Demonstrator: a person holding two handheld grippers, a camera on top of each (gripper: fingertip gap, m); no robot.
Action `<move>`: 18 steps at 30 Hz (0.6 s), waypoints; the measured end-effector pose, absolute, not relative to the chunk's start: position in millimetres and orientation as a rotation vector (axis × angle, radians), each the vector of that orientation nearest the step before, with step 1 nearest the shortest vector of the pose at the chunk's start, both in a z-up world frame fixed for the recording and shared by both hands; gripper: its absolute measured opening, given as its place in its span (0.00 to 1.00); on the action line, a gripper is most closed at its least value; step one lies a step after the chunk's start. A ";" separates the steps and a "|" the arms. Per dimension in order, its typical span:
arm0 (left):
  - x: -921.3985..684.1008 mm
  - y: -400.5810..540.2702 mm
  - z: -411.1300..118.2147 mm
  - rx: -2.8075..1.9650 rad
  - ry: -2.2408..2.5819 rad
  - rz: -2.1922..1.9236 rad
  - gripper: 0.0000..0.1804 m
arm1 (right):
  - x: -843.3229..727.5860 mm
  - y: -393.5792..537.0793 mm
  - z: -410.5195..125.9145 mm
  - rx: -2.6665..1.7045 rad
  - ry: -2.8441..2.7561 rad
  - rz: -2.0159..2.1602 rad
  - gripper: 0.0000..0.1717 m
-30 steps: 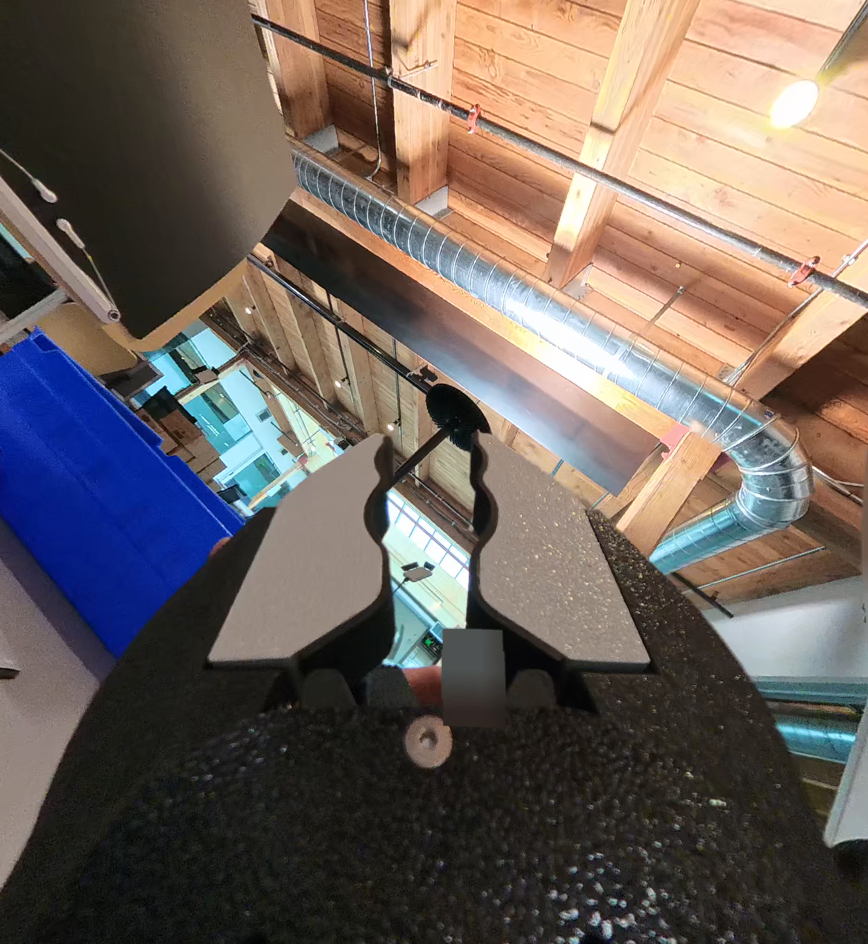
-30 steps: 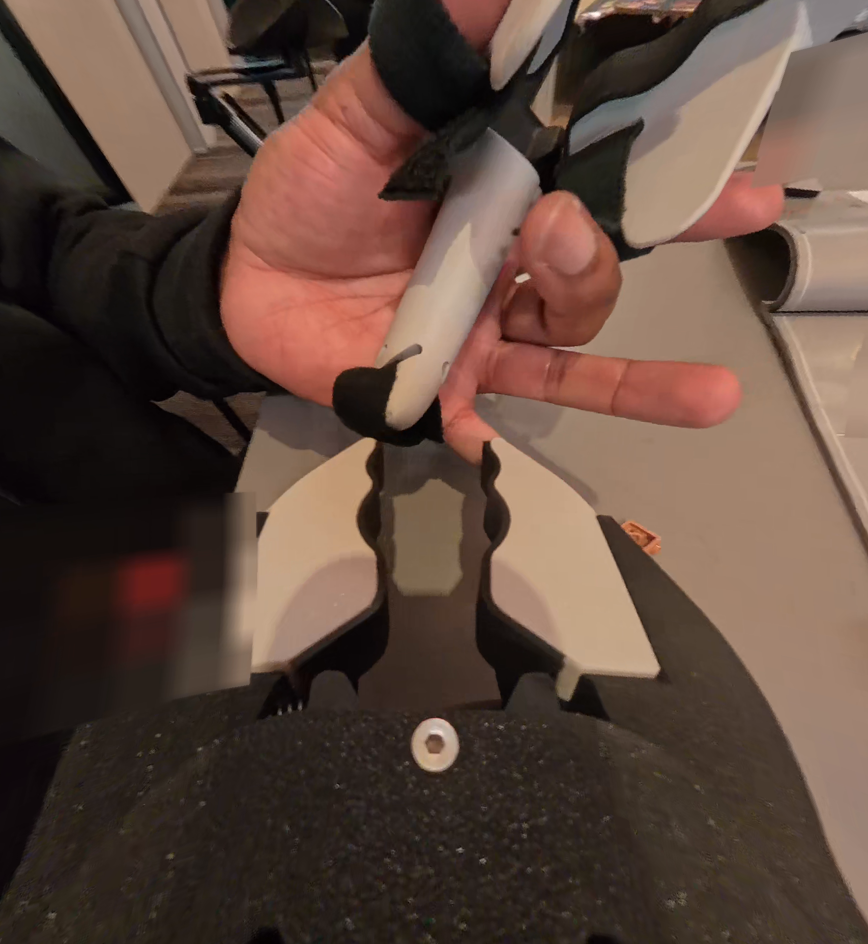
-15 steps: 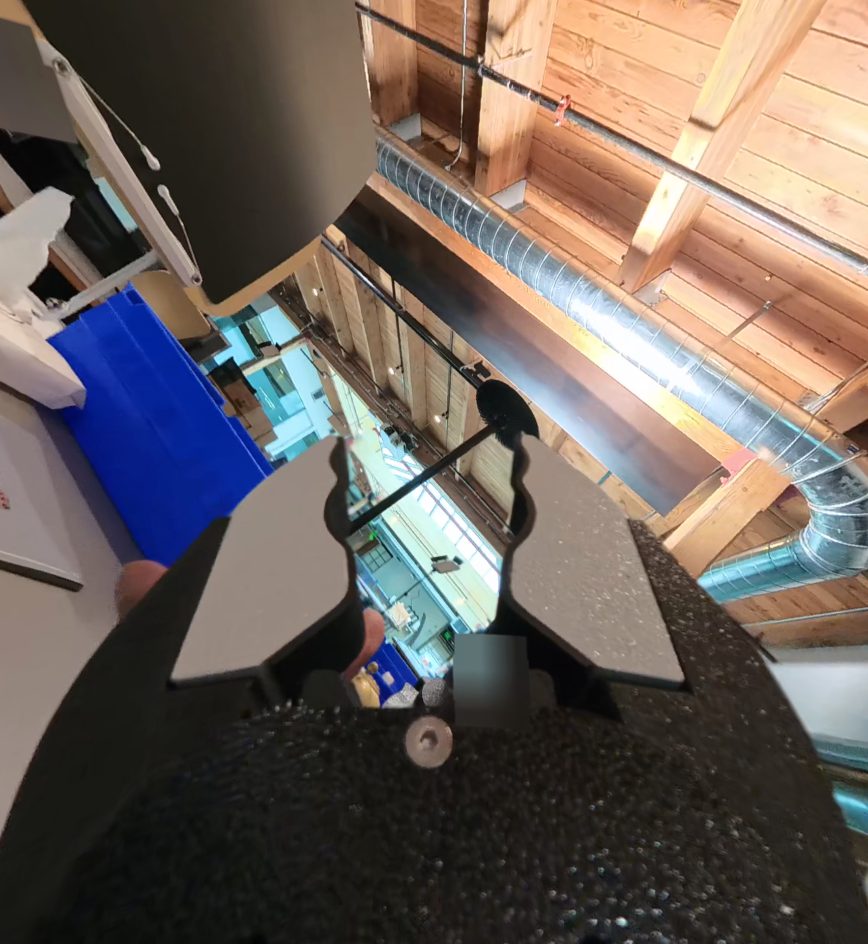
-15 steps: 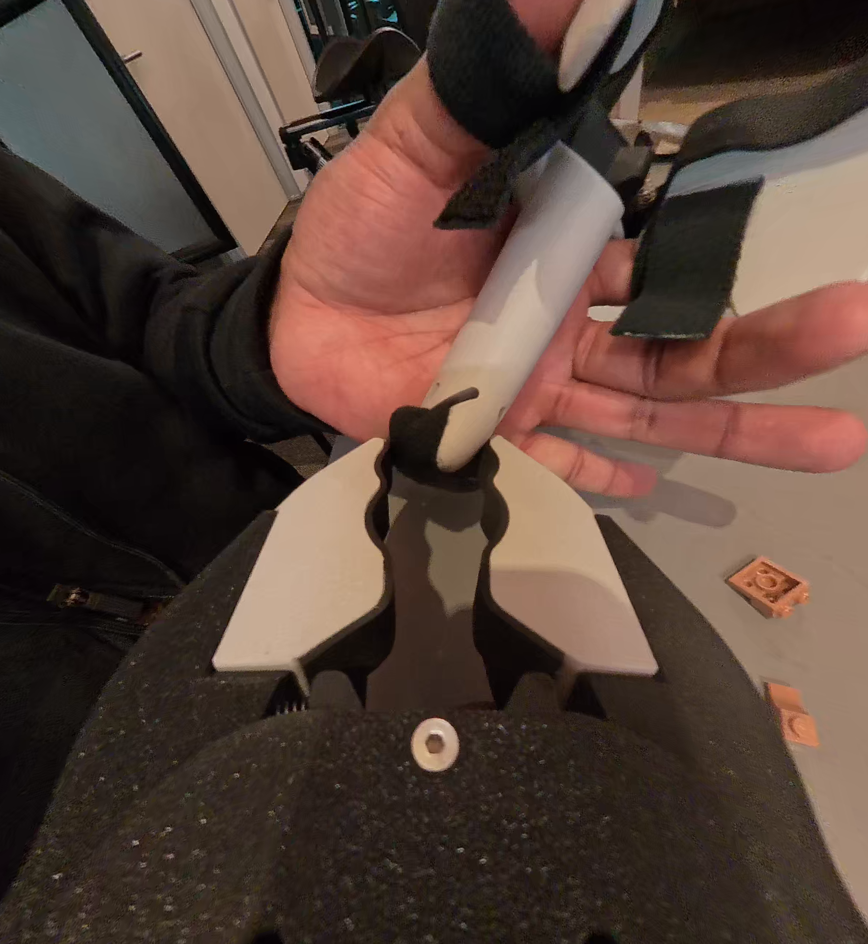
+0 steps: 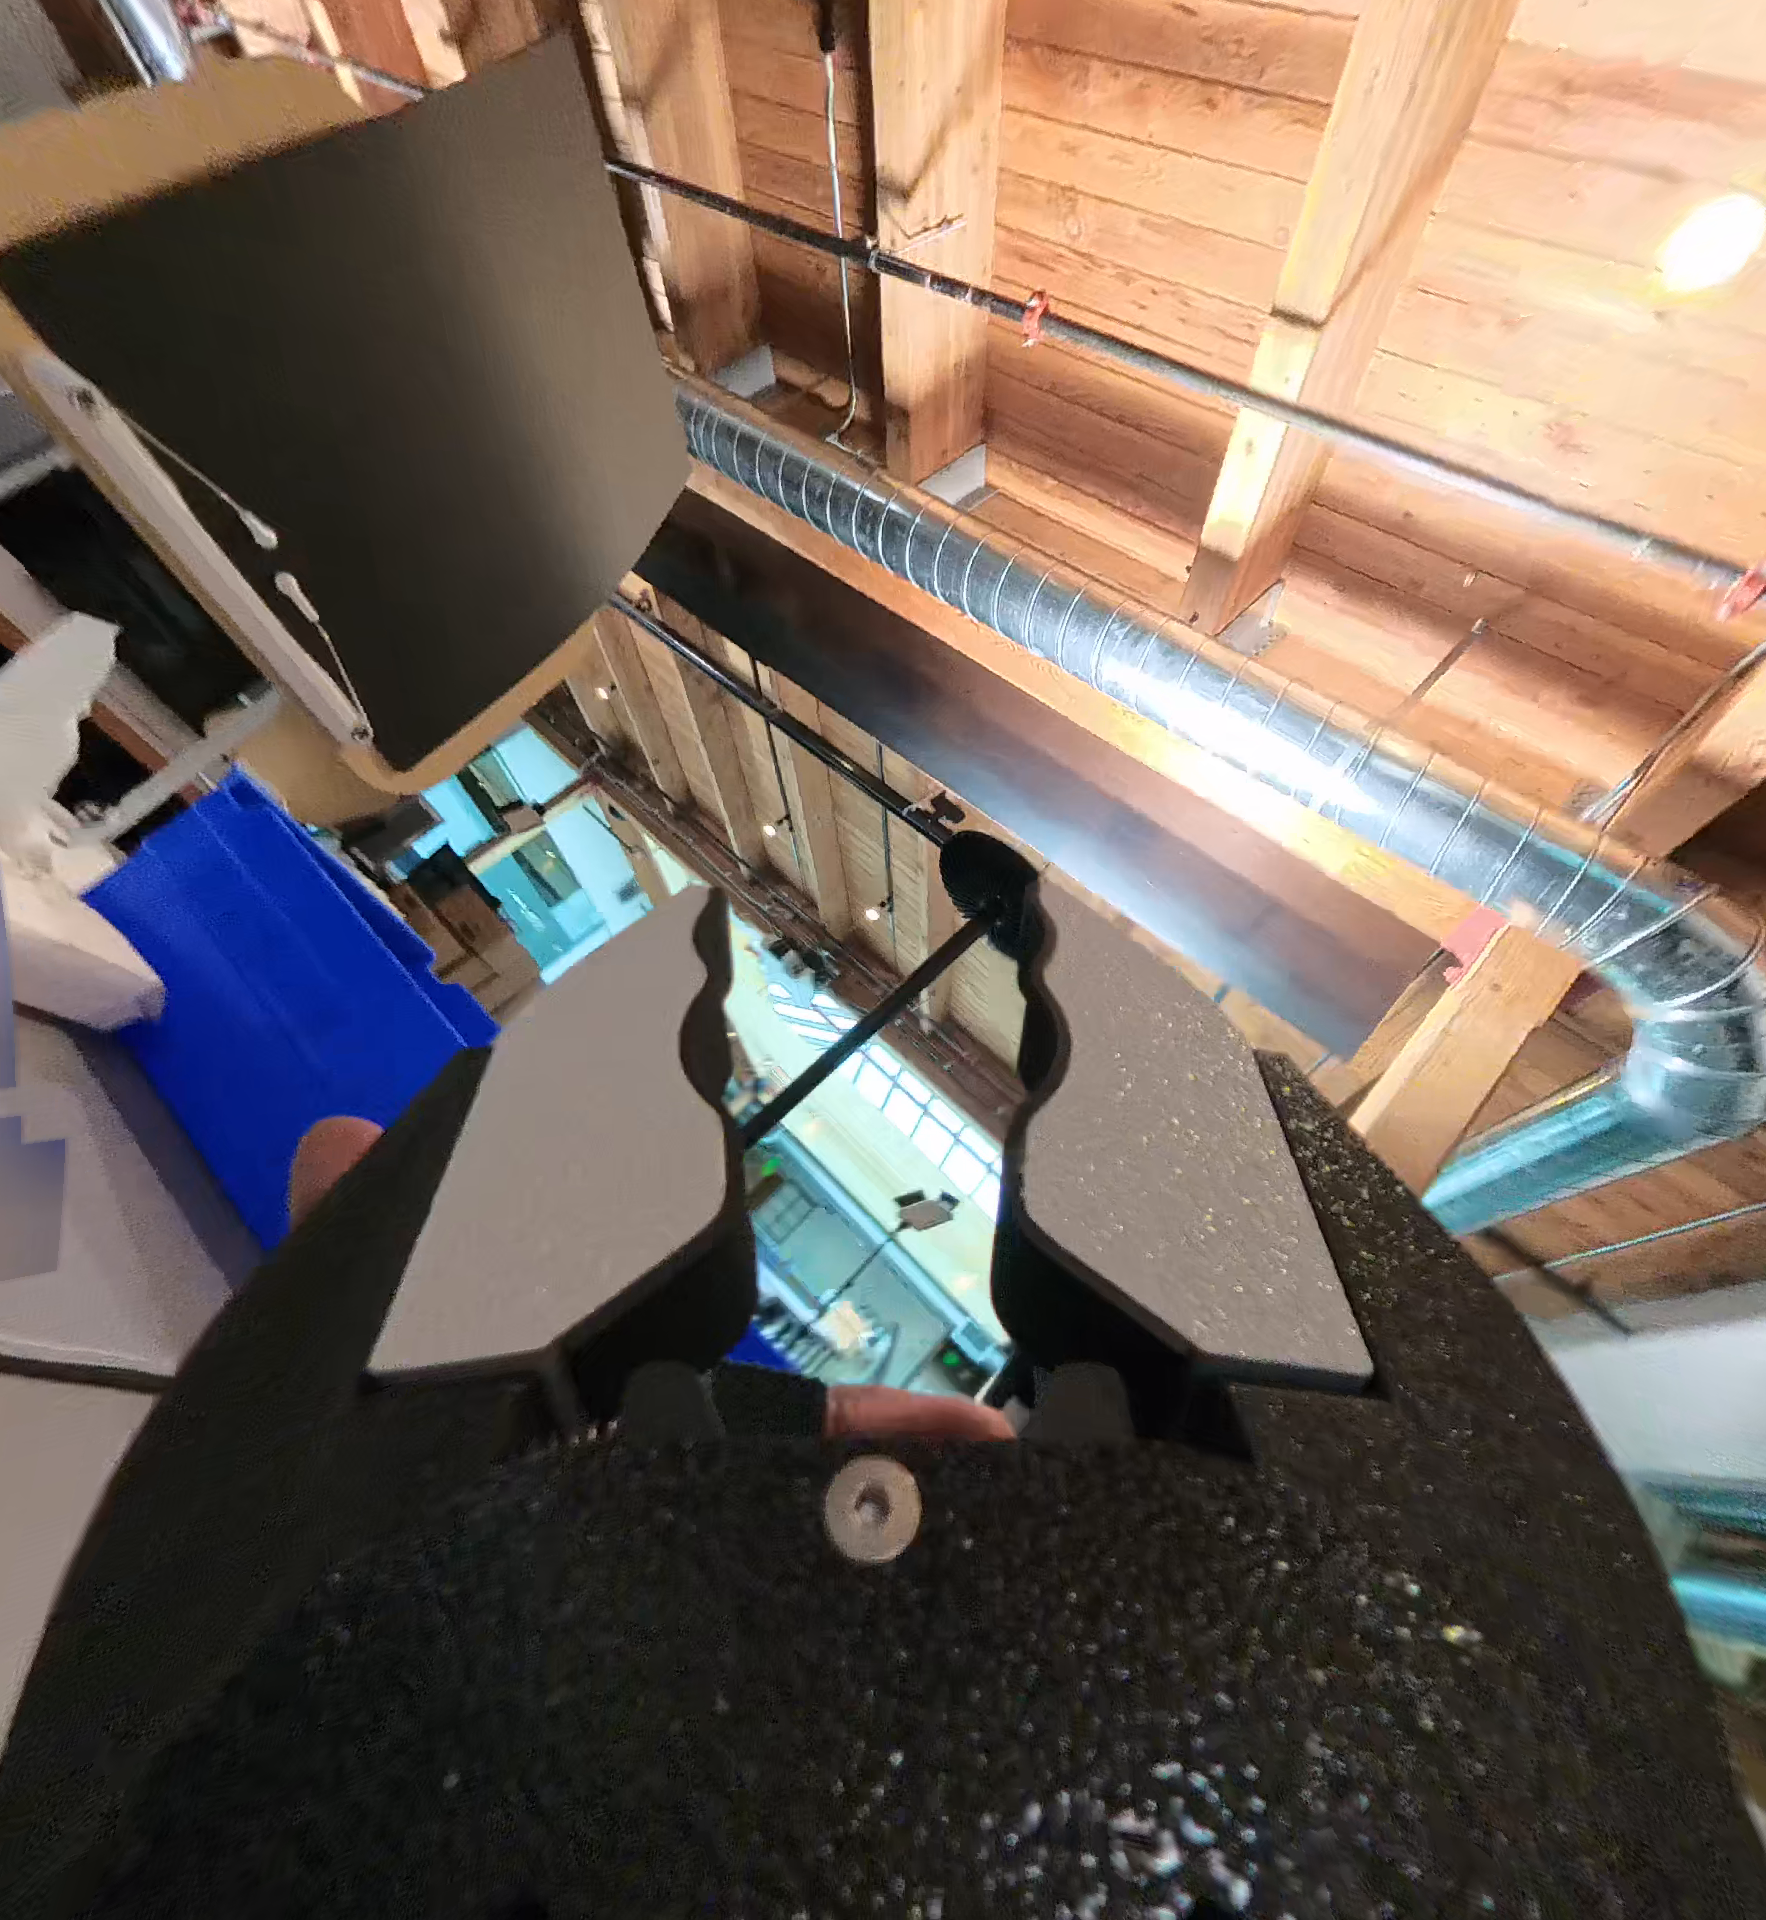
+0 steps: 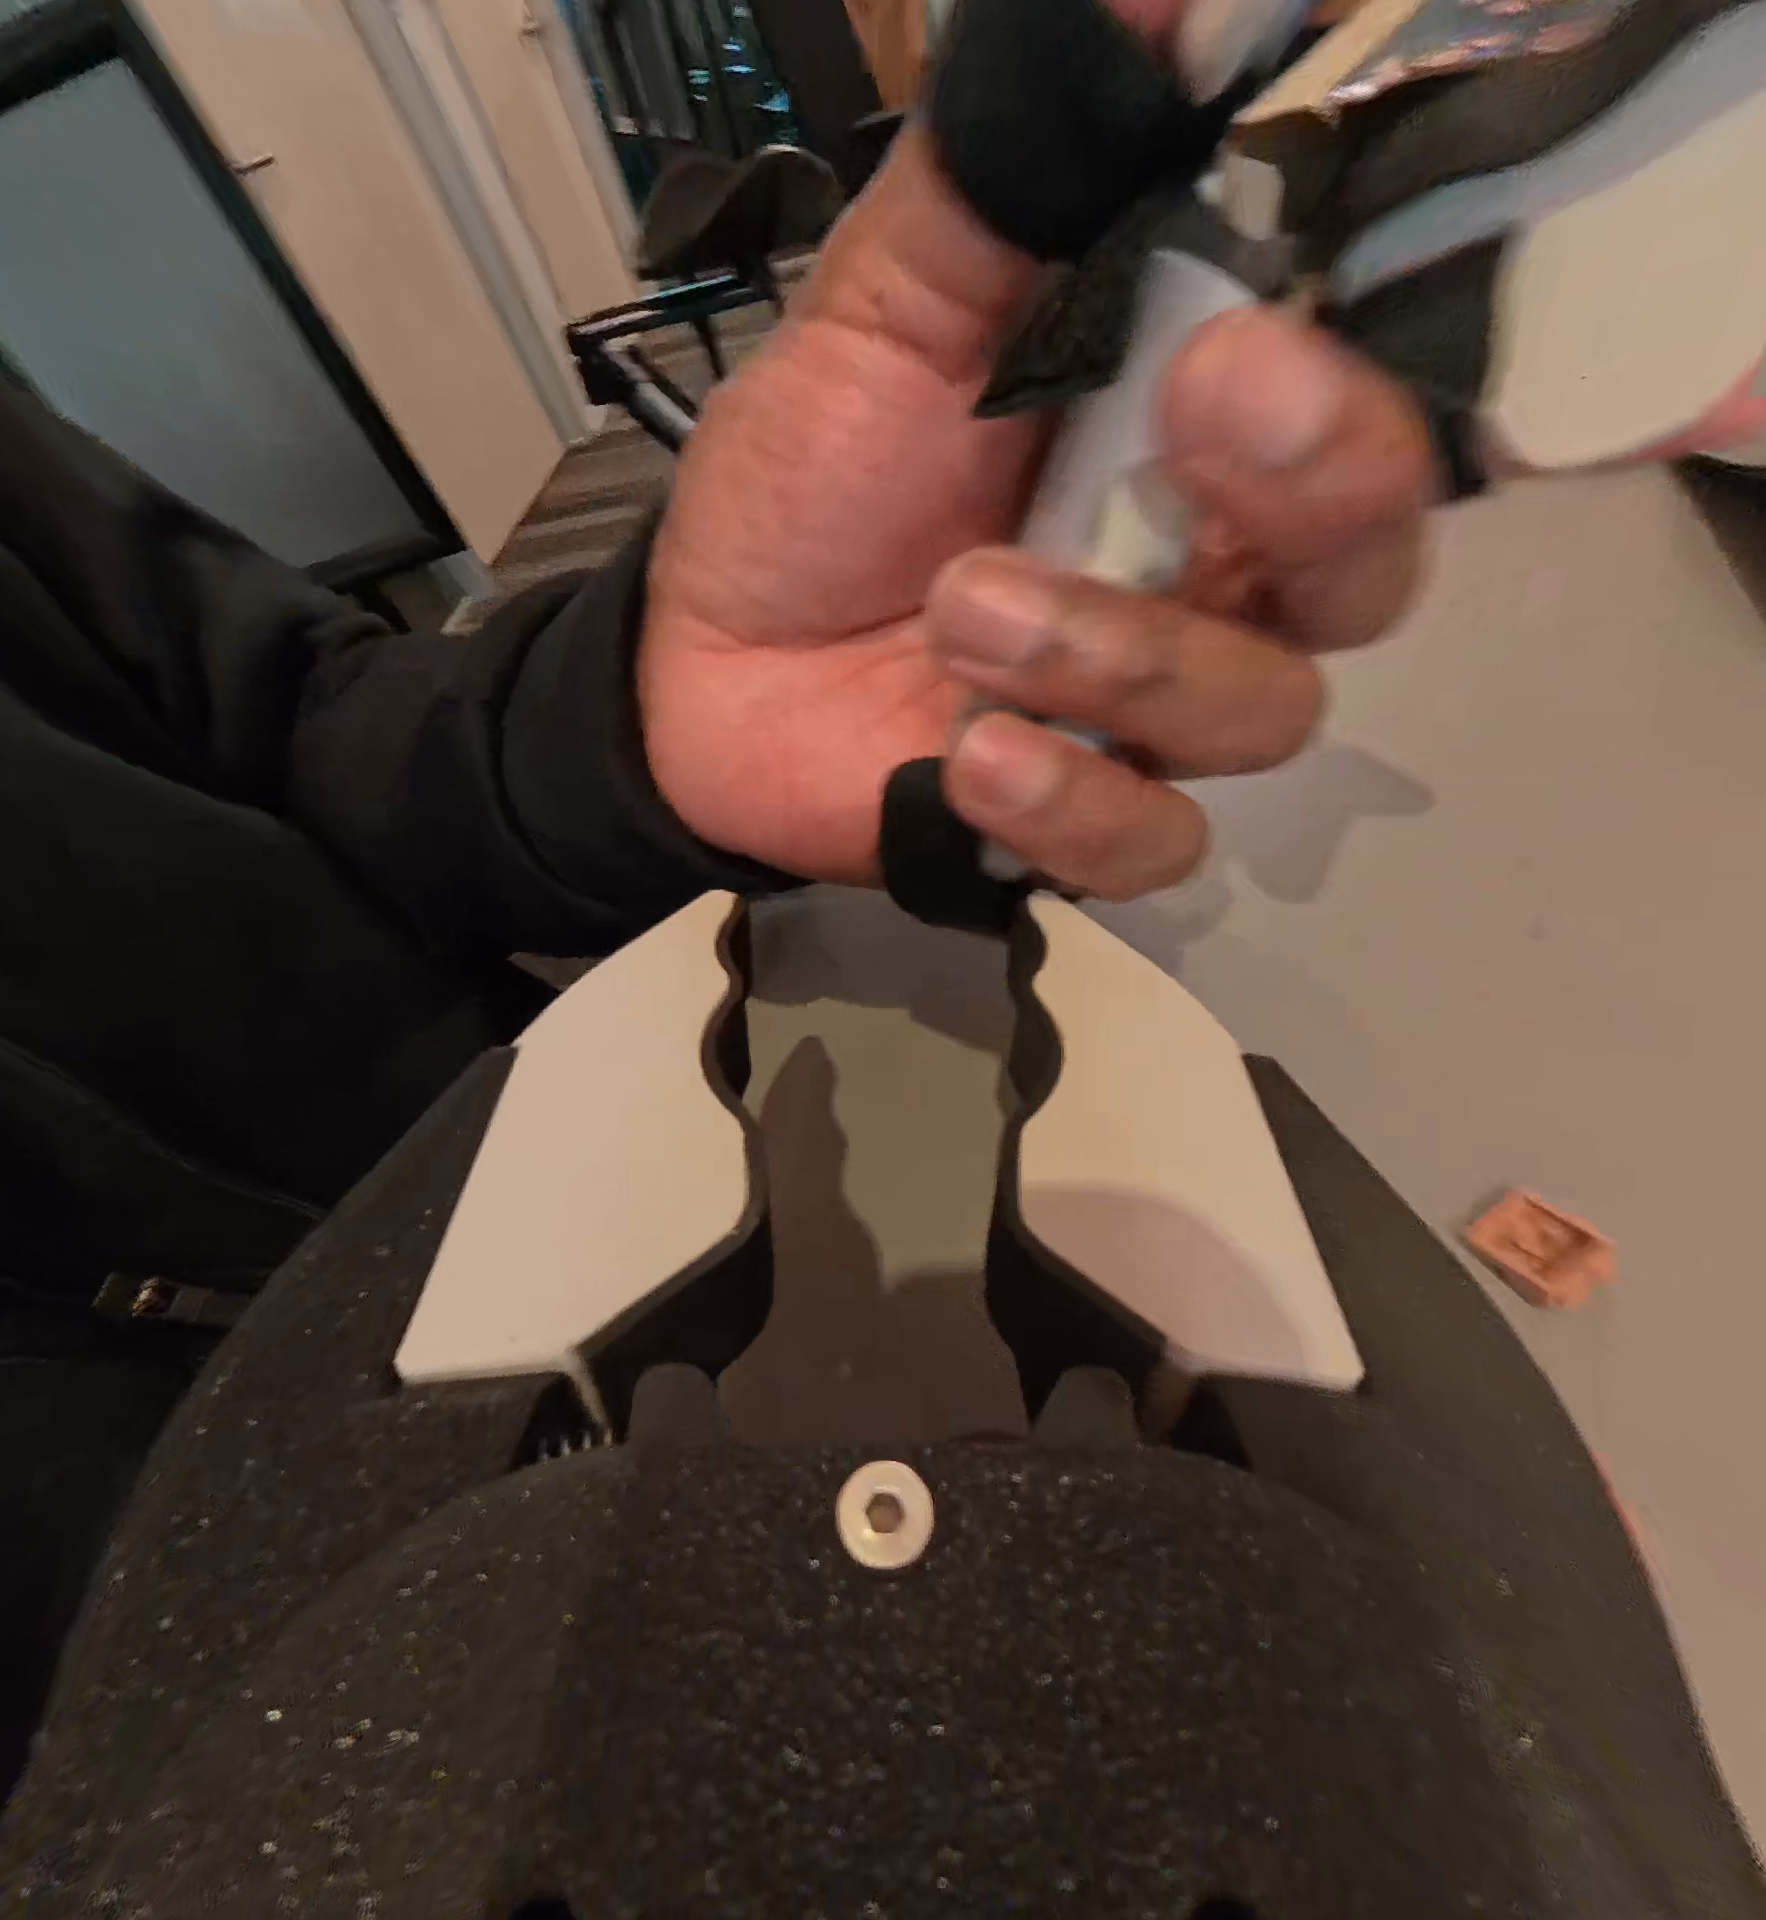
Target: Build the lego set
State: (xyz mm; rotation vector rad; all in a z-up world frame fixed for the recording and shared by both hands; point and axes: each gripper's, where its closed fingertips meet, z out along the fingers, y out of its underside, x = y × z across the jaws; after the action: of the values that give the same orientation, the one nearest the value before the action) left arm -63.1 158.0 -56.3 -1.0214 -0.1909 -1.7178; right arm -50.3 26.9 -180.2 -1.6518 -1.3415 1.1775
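Note:
My left gripper (image 5: 874,914) points up at the wooden ceiling with its jaws open and nothing pressed between the pads. A thin black rod with a round ribbed black head (image 5: 983,883) shows in the gap, close to the right fingertip; I cannot tell how far off it is. My right gripper (image 6: 879,920) is open over the grey table (image 6: 1533,935). Just in front of it a person's hand (image 6: 817,582) grips the left gripper's grey handle (image 6: 1107,416). The handle's black end (image 6: 936,852) sits by my right fingertip, not clamped.
A blue bin (image 5: 266,997) and a dark panel (image 5: 339,395) are at the left in the left wrist view, and a metal duct (image 5: 1222,665) crosses overhead. A tan brick (image 6: 1539,1247) lies on the table to the right. A black sleeve (image 6: 287,779) fills the left. My right fingertips sit around 20 cm from my left ones. My right gripper's tips are some 12 cm from the tan brick (image 6: 1539,1247).
My right jaws have widened; the handle's black end sat between their tips half a second ago and now lies at the right tip. The hand's fingers have curled round the handle. My left jaws opened.

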 end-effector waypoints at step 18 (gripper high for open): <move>43.3 91.2 -165.0 -1.505 1.217 -1.089 0.21 | 44.3 126.3 -73.6 -1.190 -0.334 1.627 0.20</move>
State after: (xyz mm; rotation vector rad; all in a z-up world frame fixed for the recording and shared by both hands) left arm 43.3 91.2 -165.0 -1.5047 1.2174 -1.0888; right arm 44.3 126.3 -73.6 -1.1904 -0.3337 1.6274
